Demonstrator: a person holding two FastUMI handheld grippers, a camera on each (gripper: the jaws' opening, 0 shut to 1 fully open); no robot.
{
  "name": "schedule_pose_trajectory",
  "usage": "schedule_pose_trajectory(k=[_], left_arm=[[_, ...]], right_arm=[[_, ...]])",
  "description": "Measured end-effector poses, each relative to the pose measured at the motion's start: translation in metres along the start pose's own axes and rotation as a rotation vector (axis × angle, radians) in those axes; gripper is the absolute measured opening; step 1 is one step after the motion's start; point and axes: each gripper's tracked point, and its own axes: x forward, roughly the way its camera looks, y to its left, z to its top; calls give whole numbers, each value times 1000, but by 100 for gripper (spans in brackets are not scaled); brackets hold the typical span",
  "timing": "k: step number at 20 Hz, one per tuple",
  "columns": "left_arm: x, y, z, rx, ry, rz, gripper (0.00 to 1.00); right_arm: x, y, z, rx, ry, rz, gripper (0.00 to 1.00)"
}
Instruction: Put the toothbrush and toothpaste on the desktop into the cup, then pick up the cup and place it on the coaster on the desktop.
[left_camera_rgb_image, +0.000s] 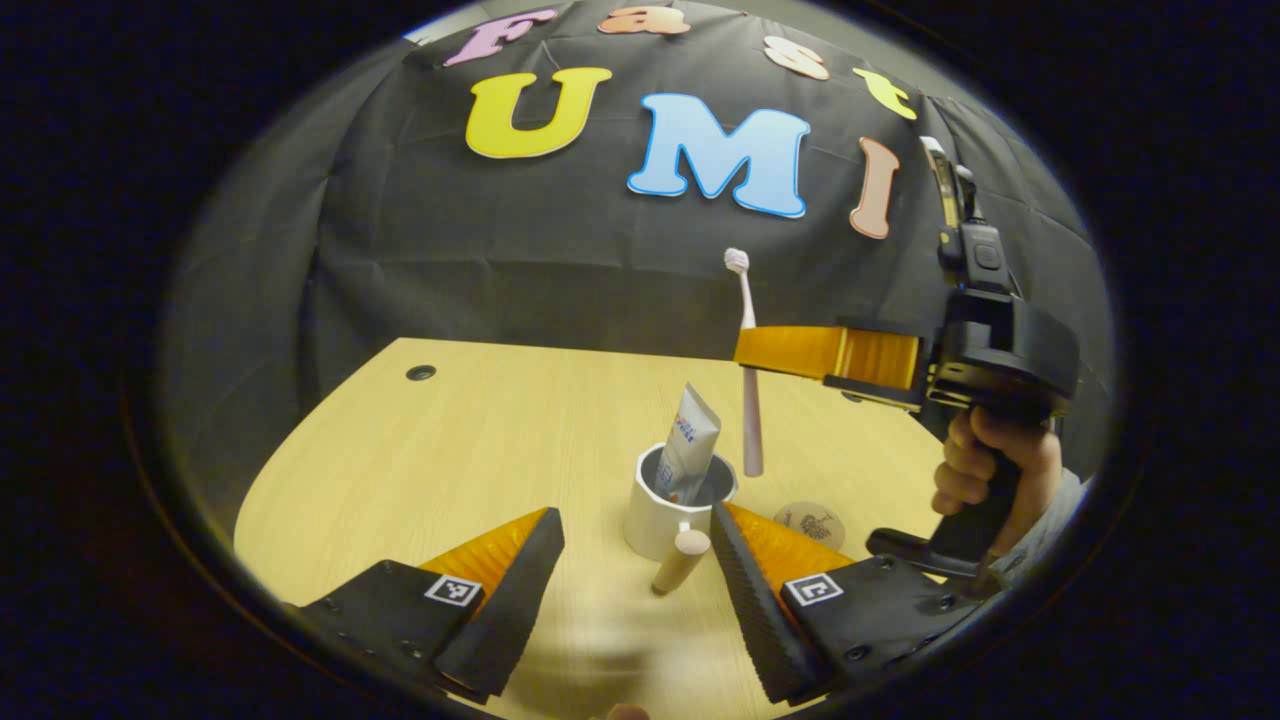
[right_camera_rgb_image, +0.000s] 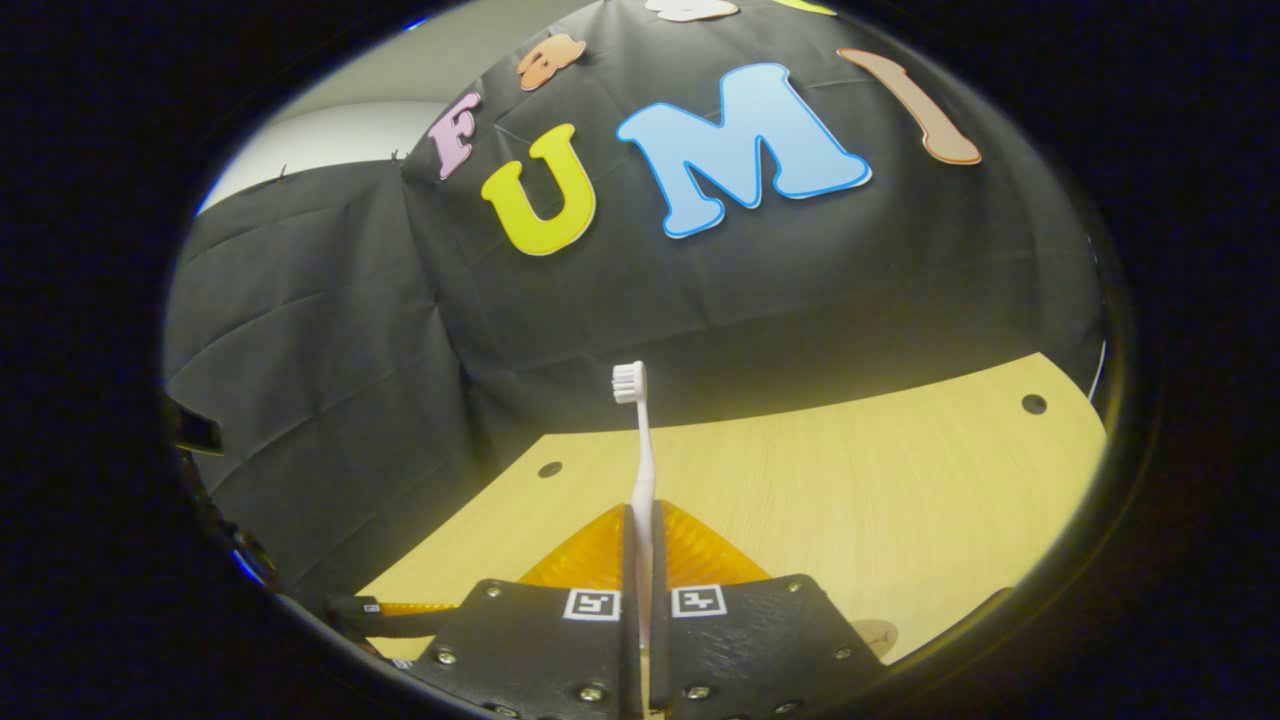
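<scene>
This is a staged recording booth rather than a lived-in room. A pale wood-grain desk (left_camera_rgb_image: 450, 450) with round cable holes (left_camera_rgb_image: 421, 373) stands against a black cloth backdrop (left_camera_rgb_image: 500, 250) draped directly behind it, and a plain light wall (right_camera_rgb_image: 330, 130) shows above the cloth's edge.

Left gripper view: set low over the desktop (left_camera_rgb_image: 420, 450), near its front edge, facing the booth's back cloth across the wood; close to the cup (left_camera_rgb_image: 665, 515), farther from the right gripper (left_camera_rgb_image: 790, 352) holding the toothbrush (left_camera_rgb_image: 750, 400) upright. Right gripper view: raised higher, tilted up toward the same cloth, looking along its own closed fingers. Shared by both: the toothbrush (right_camera_rgb_image: 640, 450), the desktop's (right_camera_rgb_image: 850, 480) far edge, the cloth.
</scene>
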Motion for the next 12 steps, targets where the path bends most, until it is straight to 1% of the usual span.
schedule_pose_trajectory(k=[4, 5, 7, 8, 9, 10, 11, 12], left_arm=[[-2, -1, -8, -40, 32, -23, 90], [-1, -3, -11, -52, 39, -30, 95], [0, -8, -17, -71, 57, -48, 95], [2, -9, -19, -74, 63, -52, 90], [3, -10, -21, -74, 70, -55, 90], [4, -11, -22, -74, 73, -58, 90], [4, -11, -21, -72, 73, -60, 94], [4, -10, -20, -70, 74, -60, 95]], right_arm=[[16, 1, -15, -13, 17, -6, 4], [18, 1, -18, -24, 19, -5, 4], [23, -1, -26, -50, 30, -14, 4], [24, -1, -31, -57, 34, -11, 4], [25, -2, -35, -65, 40, -16, 4], [25, -3, -40, -75, 45, -24, 7], [23, -3, -42, -85, 47, -28, 4], [20, -4, -42, -92, 46, -30, 7]])
